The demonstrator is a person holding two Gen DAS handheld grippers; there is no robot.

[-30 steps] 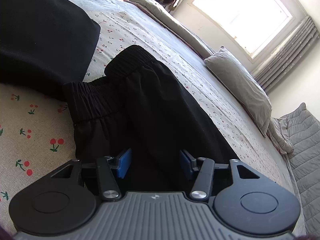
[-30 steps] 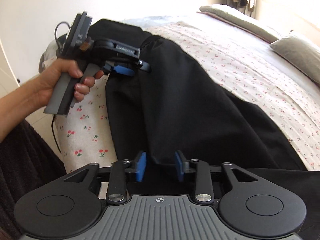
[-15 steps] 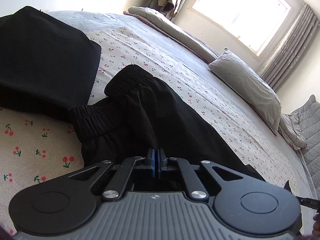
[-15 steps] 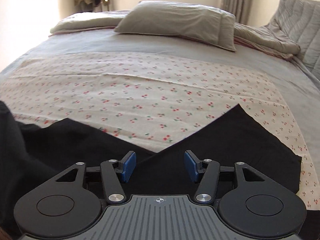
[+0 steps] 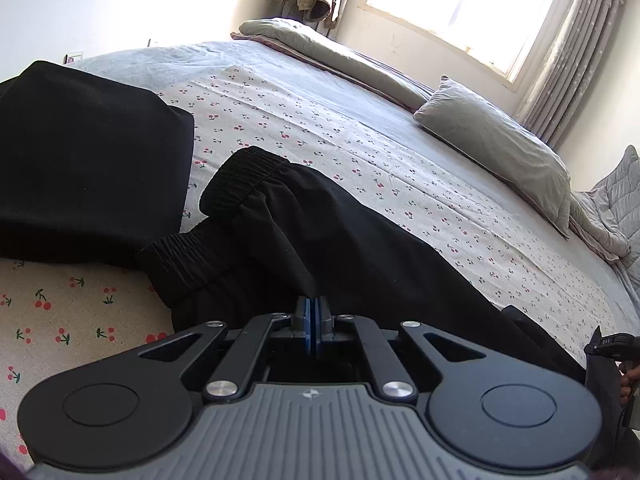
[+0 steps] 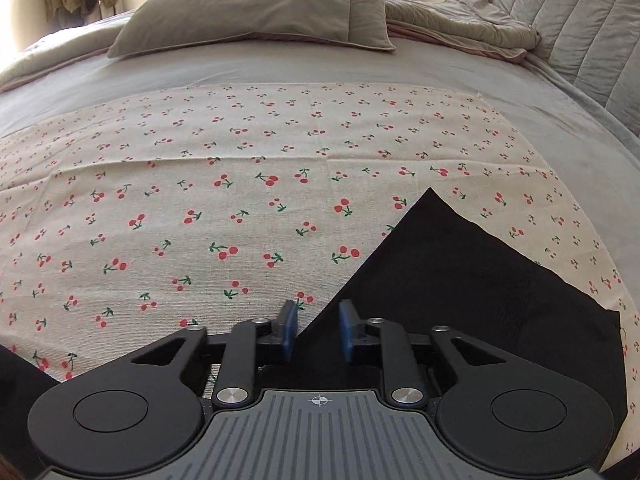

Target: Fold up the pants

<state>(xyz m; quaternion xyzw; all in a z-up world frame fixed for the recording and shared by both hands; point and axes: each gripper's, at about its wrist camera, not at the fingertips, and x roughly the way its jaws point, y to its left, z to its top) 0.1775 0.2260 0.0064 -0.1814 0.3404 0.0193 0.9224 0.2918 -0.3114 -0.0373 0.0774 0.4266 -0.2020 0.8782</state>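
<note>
While left tongs (image 5: 311, 322) pinch pants (image 5: 320, 240), right tongs (image 6: 316, 330) gape over their hem.

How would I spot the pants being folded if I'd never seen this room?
Find the bed, then the cherry-print cloth spread over it. The pants are the long black garment lying across that cloth, with the left claw pinched on them. A ribbed, gathered elastic waistband sets them apart from the plain black pile beside them.
</note>
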